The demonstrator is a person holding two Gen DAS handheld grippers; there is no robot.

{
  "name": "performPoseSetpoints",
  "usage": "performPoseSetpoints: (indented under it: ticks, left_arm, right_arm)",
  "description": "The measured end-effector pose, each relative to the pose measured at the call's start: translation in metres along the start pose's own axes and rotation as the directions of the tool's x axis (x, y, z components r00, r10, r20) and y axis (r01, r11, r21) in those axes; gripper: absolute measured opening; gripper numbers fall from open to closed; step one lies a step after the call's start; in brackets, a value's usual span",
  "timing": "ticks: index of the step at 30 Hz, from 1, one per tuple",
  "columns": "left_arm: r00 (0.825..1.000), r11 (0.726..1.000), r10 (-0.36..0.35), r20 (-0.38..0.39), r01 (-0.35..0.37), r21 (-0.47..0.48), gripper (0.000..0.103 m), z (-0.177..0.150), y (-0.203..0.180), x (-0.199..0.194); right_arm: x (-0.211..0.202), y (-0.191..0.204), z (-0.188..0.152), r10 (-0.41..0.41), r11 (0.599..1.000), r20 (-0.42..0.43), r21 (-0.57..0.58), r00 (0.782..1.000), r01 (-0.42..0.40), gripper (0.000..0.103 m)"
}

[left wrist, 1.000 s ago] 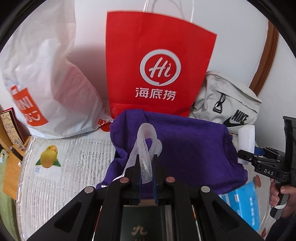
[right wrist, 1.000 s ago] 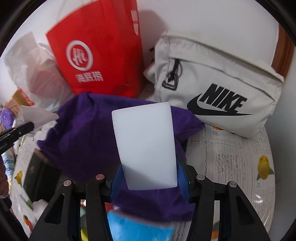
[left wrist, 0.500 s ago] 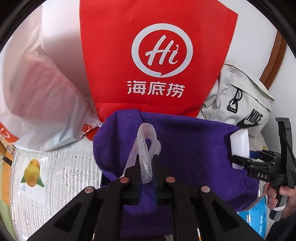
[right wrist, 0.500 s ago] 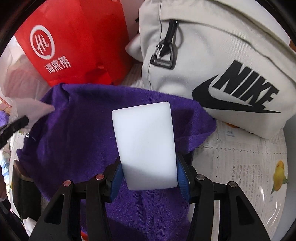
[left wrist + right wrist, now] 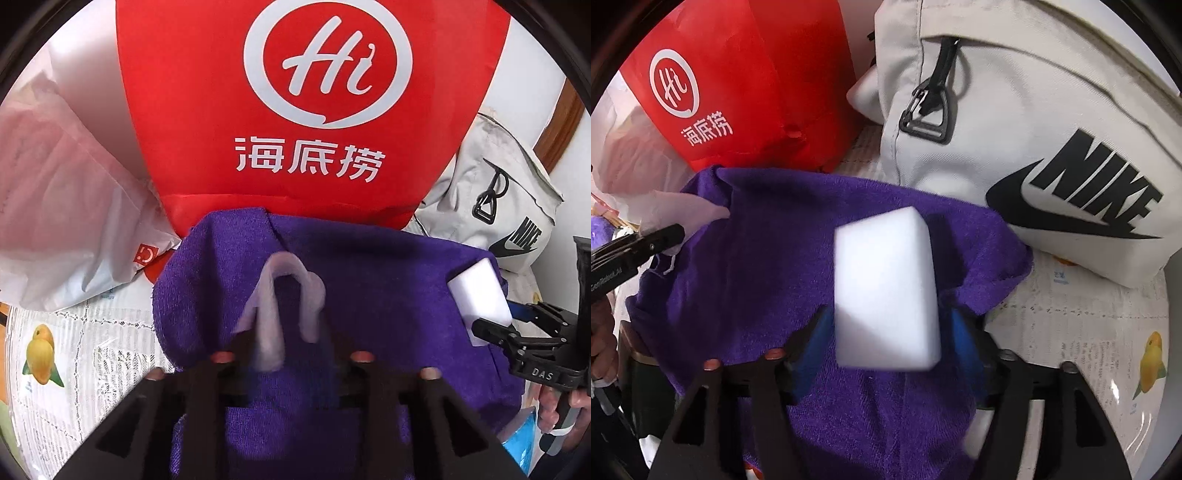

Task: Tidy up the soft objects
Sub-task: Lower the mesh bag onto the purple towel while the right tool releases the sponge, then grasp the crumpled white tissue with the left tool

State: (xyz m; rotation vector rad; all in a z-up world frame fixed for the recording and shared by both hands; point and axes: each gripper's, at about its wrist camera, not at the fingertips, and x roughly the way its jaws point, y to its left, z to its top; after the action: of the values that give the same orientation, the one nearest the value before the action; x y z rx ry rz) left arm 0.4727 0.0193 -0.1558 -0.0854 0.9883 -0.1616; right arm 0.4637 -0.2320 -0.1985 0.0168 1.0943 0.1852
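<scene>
Both grippers' jaws are opening over the purple towel [image 5: 369, 295] — left gripper [image 5: 288, 332] around gauze [image 5: 273, 325] (blurred, seemingly loose), right gripper [image 5: 886, 332] around sponge [image 5: 886, 295].

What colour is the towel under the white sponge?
Purple. The towel shows best in the right wrist view, beneath the sponge.

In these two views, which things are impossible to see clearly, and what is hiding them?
- Left wrist view: the mesh strip and the left tool are motion-blurred as the tool opens; contact is unclear.
- Both views: whatever lies under the purple towel is hidden by it.
- Right wrist view: the white sponge covers the pads of the opening right tool.
- Left wrist view: the red bag top is cut off.
</scene>
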Motion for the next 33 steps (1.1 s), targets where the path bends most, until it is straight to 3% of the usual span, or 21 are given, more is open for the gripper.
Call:
performPoseSetpoints:
  ticks: [3,9,14,27,33]
  left_arm:
    - [0.999,1.0,-0.002,0.04,0.002,0.017,0.057,-0.002,-0.002,-0.007]
    - [0.997,0.999,0.022,0.071,-0.025,0.049,0.069,-0.007,-0.007,-0.023]
    - [0.996,0.998,0.043,0.082,-0.047,0.046,0.07,-0.01,-0.007,-0.035]
    - [0.988,0.998,-0.025,0.155,0.015,0.063,0.07,-0.029,-0.016,-0.075]
    - [0.99,0.999,-0.017,0.138,0.01,0.048,0.07,-0.049,-0.022,-0.091]
  right_arm:
    - [-0.007,0.0,0.002,-0.001,1.0,0.008,0.002,1.0,0.001,0.071]
    - [-0.017,0.001,0.002,-0.017,1.0,0.025,0.005,1.0,0.017,0.075]
    - [-0.034,-0.003,-0.001,-0.012,1.0,0.044,0.015,0.999,0.011,0.076]
    - [-0.071,0.009,-0.026,0.013,1.0,0.085,0.011,0.996,-0.014,0.076]
    - [-0.089,0.014,-0.048,0.036,0.998,0.083,0.049,0.996,-0.04,0.076]
